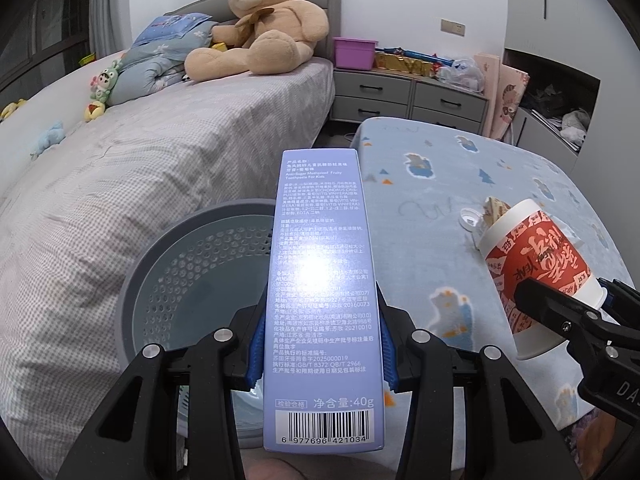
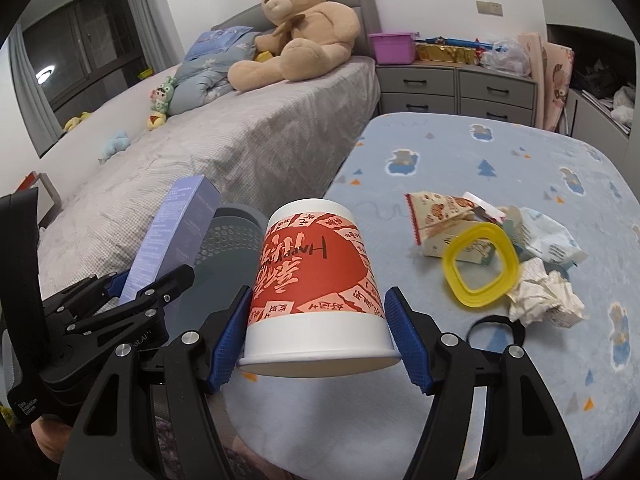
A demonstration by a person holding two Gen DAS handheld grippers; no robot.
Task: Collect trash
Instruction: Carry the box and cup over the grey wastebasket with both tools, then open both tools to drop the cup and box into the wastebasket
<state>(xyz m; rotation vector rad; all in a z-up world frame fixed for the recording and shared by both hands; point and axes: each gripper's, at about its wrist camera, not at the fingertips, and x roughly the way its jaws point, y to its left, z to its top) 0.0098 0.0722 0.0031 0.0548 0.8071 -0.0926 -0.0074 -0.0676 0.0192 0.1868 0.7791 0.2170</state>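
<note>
Left wrist: the left tool [image 1: 322, 364] clamps a box [image 1: 322, 292] above the grey bin [image 1: 200, 280], which looks empty, so collecting has barely begun. Right wrist: the right tool [image 2: 316, 340] grips a cup [image 2: 316, 280]; wrappers [image 2: 440, 216], a yellow ring [image 2: 480, 268] and tissue [image 2: 540, 296] lie on the blue-covered worktop [image 2: 500, 152], beside a bed [image 2: 240, 152].
</note>
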